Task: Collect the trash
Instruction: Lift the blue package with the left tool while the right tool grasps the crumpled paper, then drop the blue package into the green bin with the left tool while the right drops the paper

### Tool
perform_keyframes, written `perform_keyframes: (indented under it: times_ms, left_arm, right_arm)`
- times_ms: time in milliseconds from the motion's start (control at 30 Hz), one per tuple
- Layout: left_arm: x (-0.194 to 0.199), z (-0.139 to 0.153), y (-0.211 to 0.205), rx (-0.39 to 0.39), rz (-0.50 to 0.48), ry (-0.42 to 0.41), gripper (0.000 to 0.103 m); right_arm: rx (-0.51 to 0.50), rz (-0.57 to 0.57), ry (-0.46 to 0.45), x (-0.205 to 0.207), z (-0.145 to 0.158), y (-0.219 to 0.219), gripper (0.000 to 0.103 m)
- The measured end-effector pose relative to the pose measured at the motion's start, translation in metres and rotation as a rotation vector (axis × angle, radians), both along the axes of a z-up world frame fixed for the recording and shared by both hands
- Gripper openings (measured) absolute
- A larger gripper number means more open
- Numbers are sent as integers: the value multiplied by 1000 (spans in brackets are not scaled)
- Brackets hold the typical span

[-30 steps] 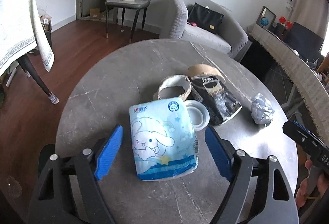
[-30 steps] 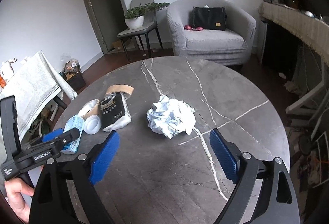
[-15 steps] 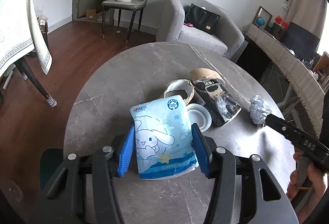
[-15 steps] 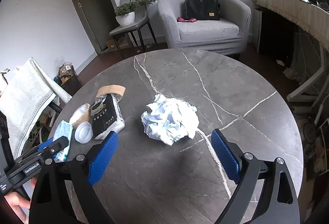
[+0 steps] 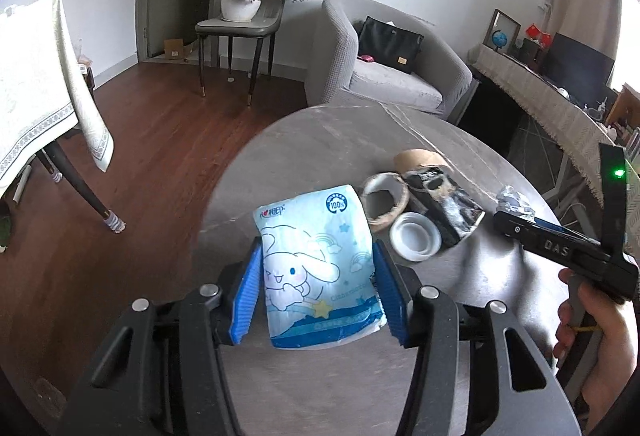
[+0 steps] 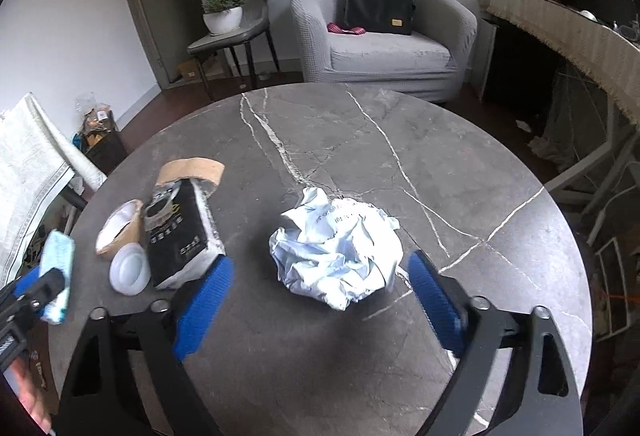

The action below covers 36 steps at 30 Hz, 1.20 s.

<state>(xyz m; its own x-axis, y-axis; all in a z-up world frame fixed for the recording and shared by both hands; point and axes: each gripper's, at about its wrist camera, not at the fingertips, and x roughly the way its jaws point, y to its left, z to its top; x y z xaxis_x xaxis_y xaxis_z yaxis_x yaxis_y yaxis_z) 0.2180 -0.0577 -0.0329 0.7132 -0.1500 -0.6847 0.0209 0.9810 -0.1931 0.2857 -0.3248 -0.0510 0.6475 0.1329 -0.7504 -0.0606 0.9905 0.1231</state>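
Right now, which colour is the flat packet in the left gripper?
Light blue with a white cartoon print; clearest in the left wrist view.

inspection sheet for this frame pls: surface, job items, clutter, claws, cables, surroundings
Surface: round grey marble table, white veins.
Job's things: blue tissue pack; crumpled paper ball; black packet; two tape roll cores; white lid.
Clutter: nothing seen beyond the trash.
Claws: left claw shut on the tissue pack, lifted clear of the table; right claw closing around the paper ball, pads not touching it.
Cables: nothing seen on the table.
Surroundings: grey armchair with black bag, chair with potted plant, cloth-covered table on the left.
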Motion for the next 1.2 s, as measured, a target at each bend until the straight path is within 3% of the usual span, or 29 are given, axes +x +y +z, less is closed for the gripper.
perform_keyframes:
  times_ms: [100, 200, 400, 667, 867, 1200]
  left_arm:
    - [-3, 1, 15, 1, 4, -2, 56]
    - [-5, 2, 31, 4, 16, 3, 56]
    - [-14, 3, 64, 3, 30, 7, 56]
    - [-25, -1, 92, 33, 18, 29, 56]
    - [-30, -21, 110, 78, -12, 67, 56]
    - [-44, -65, 158, 131, 23, 184, 56]
  right_arm:
    - [-24, -18, 11, 6, -3, 4, 75]
    - [-46, -48, 6, 8, -1, 6, 61]
    - [-49, -47, -3, 5, 7, 19, 60]
    - [-58, 44, -63, -7, 31, 62, 60]
    - [-24, 149, -112, -17, 49, 102, 60]
    - [45, 324, -121, -44, 61, 182, 60]
